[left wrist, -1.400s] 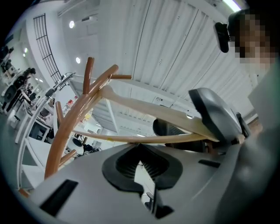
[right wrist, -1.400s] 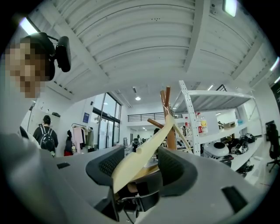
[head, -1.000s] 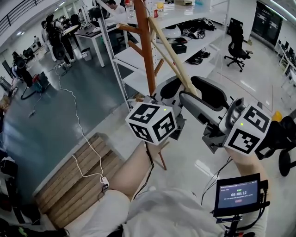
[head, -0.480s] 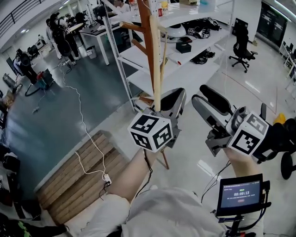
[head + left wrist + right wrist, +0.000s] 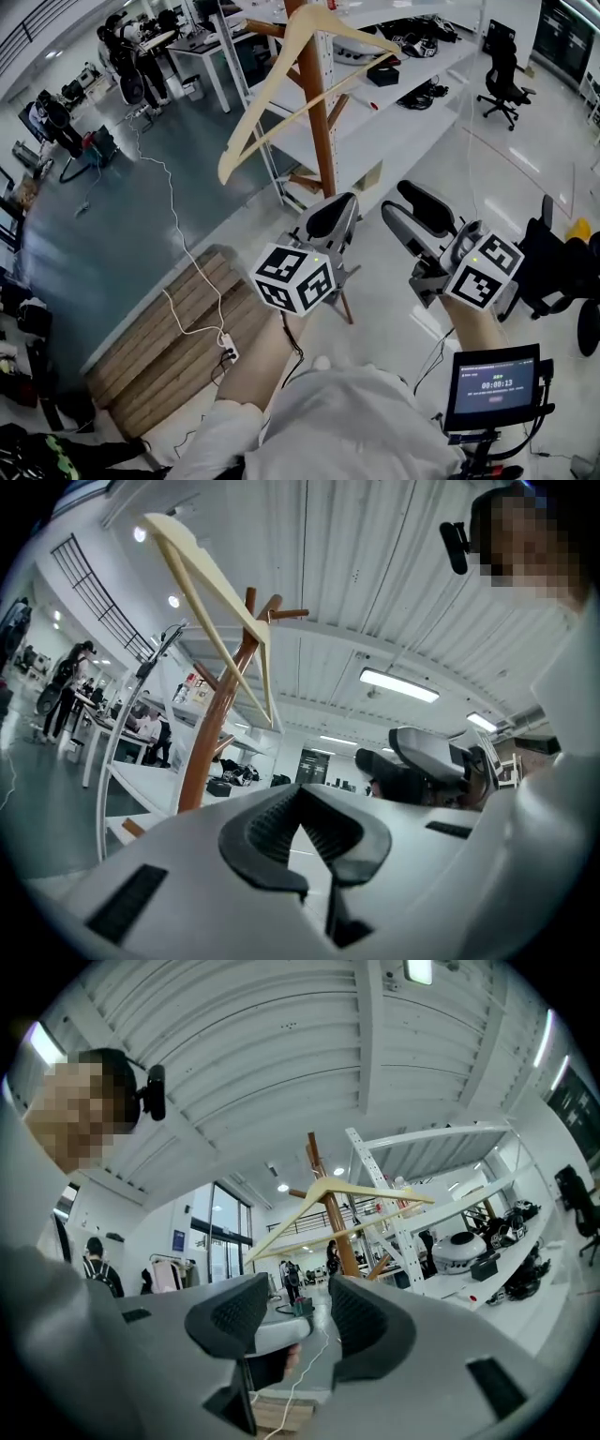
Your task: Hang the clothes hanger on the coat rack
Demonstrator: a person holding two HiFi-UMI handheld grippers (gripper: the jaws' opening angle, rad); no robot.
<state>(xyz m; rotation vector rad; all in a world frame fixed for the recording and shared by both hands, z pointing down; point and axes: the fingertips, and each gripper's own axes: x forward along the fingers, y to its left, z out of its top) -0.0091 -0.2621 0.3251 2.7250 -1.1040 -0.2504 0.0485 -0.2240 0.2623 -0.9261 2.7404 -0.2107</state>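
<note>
while the person stands back a bit from it, the pale wooden clothes hanger [image 5: 228, 159] hangs up on the brown wooden coat rack [image 5: 319, 122], its top right against the pole where the upper pegs branch off. i can't make out the hook itself, it sits at the very top edge of the head view. the hanger is tilted, one arm dropping low to the left and the other pointing up and right. neither gripper is touching it and both are well below it. the left gripper [image 5: 339, 208] points up towards the rack's pole, and in the left gripper view its dark ribbed jaws meet at the tips with nothing pinched between them [image 5: 300, 794]. the hanger [image 5: 211, 578] and the rack [image 5: 202, 752] show above and to the left of them. the right gripper [image 5: 394, 202] sits just beside the left one, a little further right. its jaws are spread with a clear gap and nothing in it [image 5: 292, 1297], just floor and a white cable behind. from that view the hanger [image 5: 375, 1192] reads as a wide triangle across the pole [image 5: 337, 1232]. right behind the rack is a white metal shelving unit [image 5: 394, 103] with dark gear lying on it. off to the left on the floor are a slatted wooden pallet [image 5: 159, 347] and a white power strip [image 5: 225, 352] on its cable. a small black screen [image 5: 495, 384] sits low at the person's right, and a black office chair [image 5: 502, 66] stands further back.
</note>
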